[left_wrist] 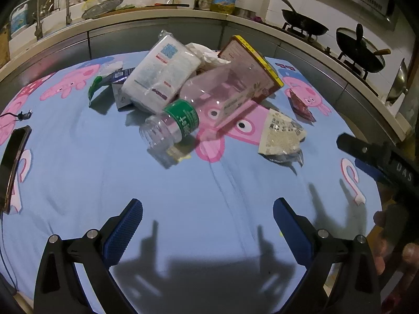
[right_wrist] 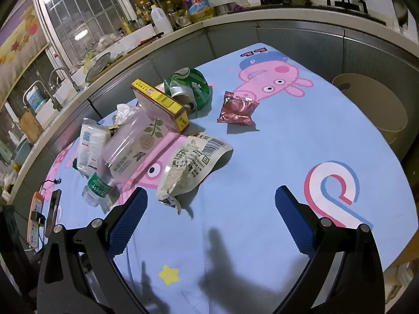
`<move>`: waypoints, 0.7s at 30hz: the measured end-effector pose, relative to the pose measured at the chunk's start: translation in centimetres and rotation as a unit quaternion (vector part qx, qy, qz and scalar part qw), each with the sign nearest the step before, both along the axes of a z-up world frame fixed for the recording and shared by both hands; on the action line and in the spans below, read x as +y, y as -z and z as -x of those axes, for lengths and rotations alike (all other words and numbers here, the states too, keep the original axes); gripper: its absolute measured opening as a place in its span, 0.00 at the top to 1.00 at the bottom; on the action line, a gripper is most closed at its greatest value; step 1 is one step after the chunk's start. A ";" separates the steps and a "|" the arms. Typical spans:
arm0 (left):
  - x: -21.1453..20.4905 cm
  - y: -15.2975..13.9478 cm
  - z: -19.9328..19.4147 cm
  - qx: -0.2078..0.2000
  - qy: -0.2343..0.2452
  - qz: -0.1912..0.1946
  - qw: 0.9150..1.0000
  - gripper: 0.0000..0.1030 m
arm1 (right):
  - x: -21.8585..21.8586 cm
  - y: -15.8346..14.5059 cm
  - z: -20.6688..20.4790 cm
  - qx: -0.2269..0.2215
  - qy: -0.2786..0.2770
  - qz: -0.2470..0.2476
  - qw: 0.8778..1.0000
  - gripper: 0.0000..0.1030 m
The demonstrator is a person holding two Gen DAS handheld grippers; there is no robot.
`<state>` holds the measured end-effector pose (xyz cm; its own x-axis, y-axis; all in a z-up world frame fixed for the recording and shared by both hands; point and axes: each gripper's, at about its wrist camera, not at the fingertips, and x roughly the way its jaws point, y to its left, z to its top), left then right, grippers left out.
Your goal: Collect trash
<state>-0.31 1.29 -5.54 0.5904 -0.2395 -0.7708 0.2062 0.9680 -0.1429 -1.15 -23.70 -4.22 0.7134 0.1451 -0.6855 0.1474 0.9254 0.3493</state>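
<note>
Left wrist view: my left gripper (left_wrist: 208, 225) hangs over the near part of the tabletop (left_wrist: 209, 183), jaws spread wide and holding nothing. The trash sits in a heap toward the far edge. A clear plastic bottle (left_wrist: 199, 102) with a green label lies on its side, mouth toward me. A white tissue pack (left_wrist: 162, 78) leans against its left side, and a yellow-edged box (left_wrist: 251, 68) rests across its far end. A pale printed wrapper (left_wrist: 281, 136) lies right of the bottle, with a small red packet (left_wrist: 301, 106) behind it, apart from the heap. A phone (left_wrist: 13, 162) lies at the left edge.

Right wrist view: my right gripper (right_wrist: 210, 209) is likewise released, empty, above bare cloth near the front edge. The pale wrapper lies just ahead of my left finger (right_wrist: 128, 217). A crumpled green bag (right_wrist: 191, 89) sits behind the box. A beige bin (right_wrist: 371, 104) stands beyond the right edge.
</note>
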 end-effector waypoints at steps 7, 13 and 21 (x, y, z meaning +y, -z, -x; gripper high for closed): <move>-0.6 0.9 -0.8 0.024 -0.005 -0.030 0.999 0.04 | -0.9 0.9 -0.3 0.008 0.004 -0.017 1.000 0.06; -1.5 1.4 -1.2 0.028 -0.006 -0.073 0.997 0.04 | -1.6 1.9 -0.5 0.023 0.015 -0.035 0.999 0.06; -1.0 2.1 -1.4 0.047 -0.008 -0.070 0.996 0.04 | -1.3 3.0 -0.9 0.046 0.011 -0.041 0.998 0.06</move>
<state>1.05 0.31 -7.62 0.5171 -0.1163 -0.8480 0.1822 0.9830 -0.0237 -0.27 -24.98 -7.22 0.6525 0.1884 -0.7340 0.2028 0.8898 0.4087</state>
